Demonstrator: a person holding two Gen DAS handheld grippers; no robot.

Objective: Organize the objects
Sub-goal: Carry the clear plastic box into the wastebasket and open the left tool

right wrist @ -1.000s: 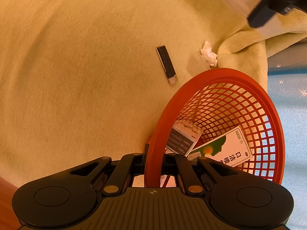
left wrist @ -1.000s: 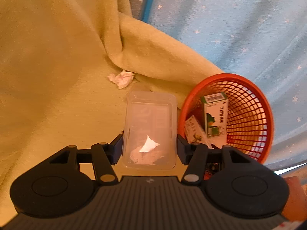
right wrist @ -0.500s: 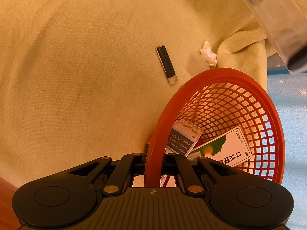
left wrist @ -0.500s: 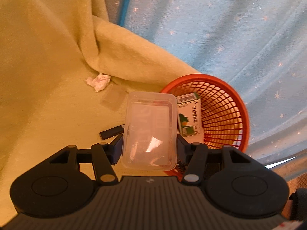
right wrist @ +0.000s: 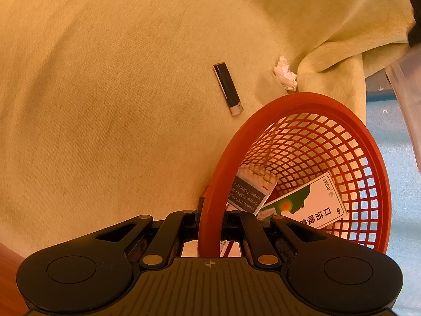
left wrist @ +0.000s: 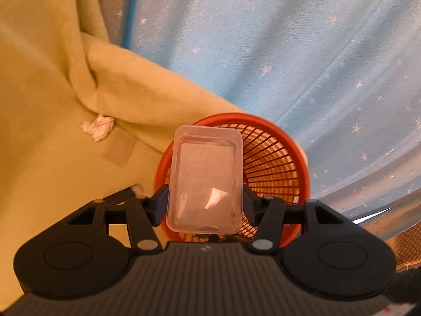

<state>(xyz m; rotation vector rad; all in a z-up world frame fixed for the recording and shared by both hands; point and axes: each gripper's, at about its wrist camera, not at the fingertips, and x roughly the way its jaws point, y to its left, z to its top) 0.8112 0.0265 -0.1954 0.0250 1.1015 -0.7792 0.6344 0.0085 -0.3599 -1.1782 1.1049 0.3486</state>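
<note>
Left gripper (left wrist: 205,200) is clamped on a clear plastic box (left wrist: 205,177), pads pressed to both its long sides; box sits center frame in the left cam, in front of the red mesh basket (left wrist: 279,158). Can't see what's in the basket from here, box blocks it. Upper left & left of frame: yellow blanket (left wrist: 47,105) w/ a crumpled tissue (left wrist: 98,129) near the fold, a flat clear piece (left wrist: 119,148) just below-right of it, and one end of a dark lighter (left wrist: 123,193) peeking out by my left finger. Blue starry fabric (left wrist: 289,52) fills upper right.

Right cam shows more. Lighter (right wrist: 227,88) lies whole at center top on the blanket (right wrist: 105,79), tissue (right wrist: 285,74) to its right. Right gripper (right wrist: 210,220) is closed on the basket's rim (right wrist: 210,210), one finger inside, one outside. Inside the basket (right wrist: 368,163), lower right: a dark-labelled box (right wrist: 250,188) & a white-green box (right wrist: 310,201). Far right edge: blurred clear box (right wrist: 406,97).
</note>
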